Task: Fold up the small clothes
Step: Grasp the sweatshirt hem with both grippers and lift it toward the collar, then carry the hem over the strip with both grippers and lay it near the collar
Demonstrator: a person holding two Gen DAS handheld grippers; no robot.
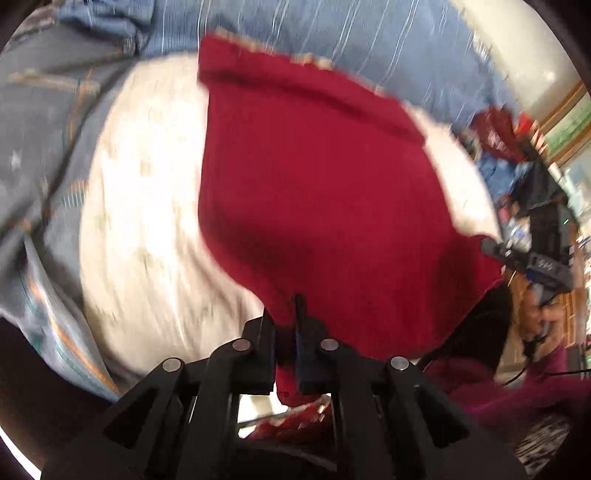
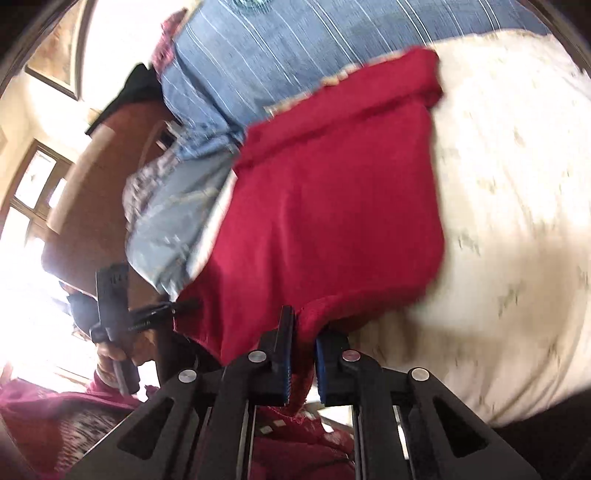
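Note:
A small red garment (image 1: 317,177) with a pale trimmed far edge is held up over a white patterned bedsheet (image 1: 147,206). My left gripper (image 1: 286,317) is shut on one near corner of it. The same red garment fills the middle of the right wrist view (image 2: 332,206), and my right gripper (image 2: 304,332) is shut on its other near corner. The far edge of the garment lies folded over near the blue cloth. The right gripper shows at the right edge of the left wrist view (image 1: 532,258), and the left gripper shows at the left of the right wrist view (image 2: 122,314).
A blue striped cloth (image 1: 332,33) lies beyond the garment, and a grey-blue printed blanket (image 1: 40,155) lies at the left. A pile of red and blue clothes (image 1: 506,155) sits at the far right. A wooden headboard (image 2: 99,177) stands at the left.

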